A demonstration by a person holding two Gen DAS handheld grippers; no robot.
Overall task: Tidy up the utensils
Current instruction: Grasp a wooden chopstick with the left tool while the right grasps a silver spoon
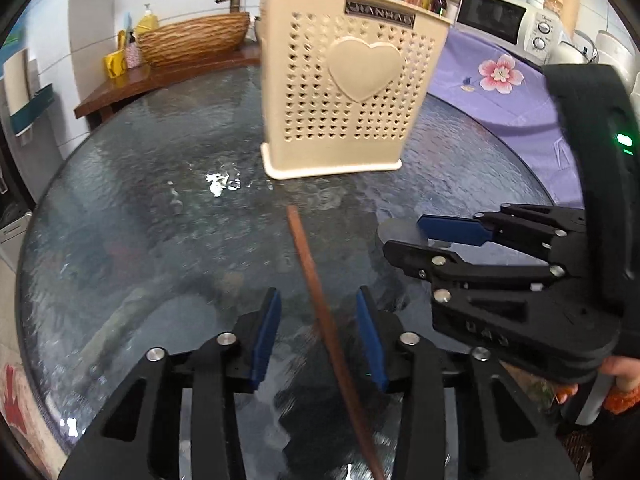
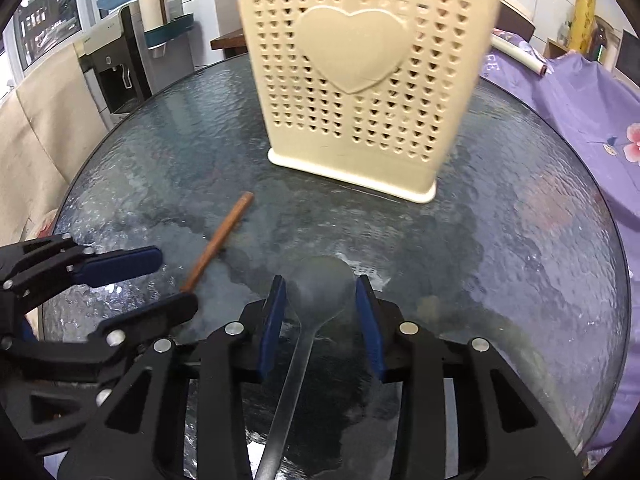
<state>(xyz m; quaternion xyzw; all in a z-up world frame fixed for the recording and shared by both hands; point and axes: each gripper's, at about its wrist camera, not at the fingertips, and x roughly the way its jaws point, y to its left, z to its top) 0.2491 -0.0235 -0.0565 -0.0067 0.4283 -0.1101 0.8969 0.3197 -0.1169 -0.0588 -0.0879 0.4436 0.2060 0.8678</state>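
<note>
A brown wooden chopstick [image 1: 308, 256] lies on the round glass table [image 1: 140, 200], running between the fingers of my left gripper [image 1: 318, 296]. The blue pads stand well off it on both sides, so that gripper is open. A metal spoon [image 2: 298, 368] lies with its bowl between the pads of my right gripper [image 2: 320, 284], which press on both sides of the bowl. The cream perforated utensil holder [image 1: 348, 92] with a heart on its front stands upright just beyond both grippers. In the right wrist view the left gripper [image 2: 178, 280] straddles the chopstick [image 2: 224, 236].
A purple flowered cloth [image 1: 500, 92] covers the surface to the right, with a microwave [image 1: 504, 20] behind it. A wooden basin [image 1: 192, 40] and soap bottle [image 1: 146, 22] sit on a shelf at the back left. A water dispenser [image 2: 120, 68] stands past the table's left edge.
</note>
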